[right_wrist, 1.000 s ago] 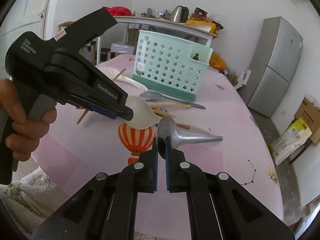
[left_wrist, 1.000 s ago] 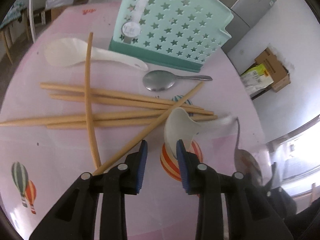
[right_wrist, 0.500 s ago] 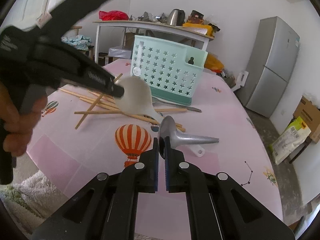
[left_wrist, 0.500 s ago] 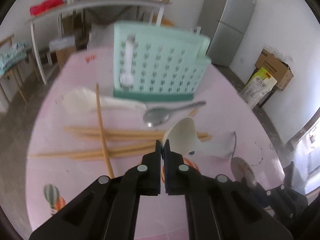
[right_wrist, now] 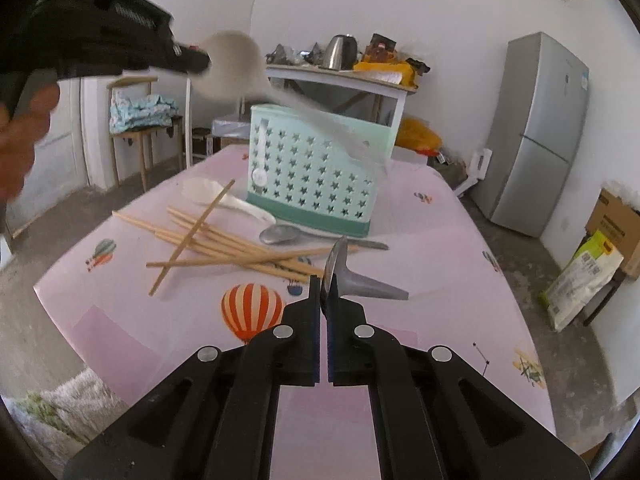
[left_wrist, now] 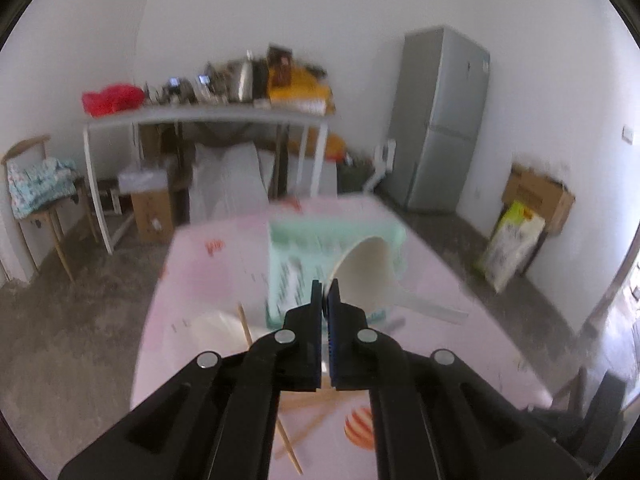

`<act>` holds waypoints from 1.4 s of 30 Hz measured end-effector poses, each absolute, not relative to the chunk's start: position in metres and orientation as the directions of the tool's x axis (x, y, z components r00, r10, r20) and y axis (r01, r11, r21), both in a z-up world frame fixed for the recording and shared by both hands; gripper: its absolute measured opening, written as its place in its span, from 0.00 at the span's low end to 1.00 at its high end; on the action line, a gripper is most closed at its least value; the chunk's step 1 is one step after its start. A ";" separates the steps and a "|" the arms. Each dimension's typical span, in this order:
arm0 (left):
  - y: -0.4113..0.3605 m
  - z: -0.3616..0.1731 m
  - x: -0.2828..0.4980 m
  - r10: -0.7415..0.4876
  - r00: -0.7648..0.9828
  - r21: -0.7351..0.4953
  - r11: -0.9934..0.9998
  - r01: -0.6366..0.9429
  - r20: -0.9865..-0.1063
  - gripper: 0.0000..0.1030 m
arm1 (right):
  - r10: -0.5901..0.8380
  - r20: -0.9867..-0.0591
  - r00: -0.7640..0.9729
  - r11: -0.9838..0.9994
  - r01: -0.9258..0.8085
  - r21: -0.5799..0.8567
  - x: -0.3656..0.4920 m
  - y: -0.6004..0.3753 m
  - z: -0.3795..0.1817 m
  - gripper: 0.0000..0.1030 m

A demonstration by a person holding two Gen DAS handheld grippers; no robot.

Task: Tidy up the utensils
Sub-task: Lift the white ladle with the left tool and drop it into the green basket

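My left gripper point(left_wrist: 324, 294) is shut on the rim of a white plastic spoon point(left_wrist: 370, 272) and holds it high above the table; it also shows in the right wrist view point(right_wrist: 236, 66), blurred, above the mint star-pattern basket point(right_wrist: 316, 176). My right gripper point(right_wrist: 325, 292) is shut on a metal spoon point(right_wrist: 352, 276), held over the pink tablecloth point(right_wrist: 420, 240). Several wooden chopsticks point(right_wrist: 224, 246), a second white spoon point(right_wrist: 224, 198) and a second metal spoon point(right_wrist: 288, 235) lie on the cloth in front of the basket.
The basket point(left_wrist: 320, 252) stands at the table's far side. Behind it are a white shelf table with clutter point(right_wrist: 340, 76), a chair point(right_wrist: 136, 120) and a grey fridge point(right_wrist: 540, 132). Cardboard boxes and a bag point(right_wrist: 588, 276) sit on the floor at right.
My left gripper closed on the white spoon and lifted it off the table, up and toward the basket. My right gripper kept its hold on the metal spoon and rose slightly.
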State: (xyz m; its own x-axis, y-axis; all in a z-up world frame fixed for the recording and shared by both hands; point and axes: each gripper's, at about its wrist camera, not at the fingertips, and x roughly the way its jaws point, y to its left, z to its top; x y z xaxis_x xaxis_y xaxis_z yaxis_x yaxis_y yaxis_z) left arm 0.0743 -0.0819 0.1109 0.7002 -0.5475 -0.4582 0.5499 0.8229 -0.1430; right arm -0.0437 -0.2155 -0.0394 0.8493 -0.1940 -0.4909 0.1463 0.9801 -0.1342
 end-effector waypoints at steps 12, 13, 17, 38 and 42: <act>-0.078 0.164 0.127 -0.367 0.866 0.100 0.902 0.421 -0.340 0.02 | -0.153 -0.433 0.889 0.987 0.158 -0.025 -0.041 -0.247 0.003 0.01; -0.082 0.160 0.134 -0.344 0.870 0.140 0.900 0.413 -0.354 0.02 | -0.156 -0.424 0.892 0.986 0.163 -0.022 -0.041 -0.249 0.007 0.01; -0.095 0.142 0.152 -0.294 0.862 0.232 0.882 0.411 -0.412 0.02 | -0.168 -0.404 0.899 0.985 0.173 -0.024 -0.040 -0.254 0.017 0.01; -0.139 0.092 0.218 -0.374 0.698 0.093 0.842 0.532 -0.610 0.12 | -0.068 -0.369 0.927 0.986 0.118 0.115 -0.036 -0.282 0.045 0.01; -0.130 0.093 0.220 -0.458 0.664 -0.038 0.838 0.545 -0.591 0.30 | 0.001 -0.318 0.948 0.978 0.066 0.199 -0.029 -0.296 0.066 0.01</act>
State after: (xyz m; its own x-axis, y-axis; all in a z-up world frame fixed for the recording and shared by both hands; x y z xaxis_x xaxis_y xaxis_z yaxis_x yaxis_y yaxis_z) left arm 0.2197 -0.1298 0.0934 0.6641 -0.4584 -0.5907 0.5446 0.8379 -0.0380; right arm -0.0294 -0.2963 0.0664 0.9479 0.0008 -0.3184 0.0658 0.9779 0.1986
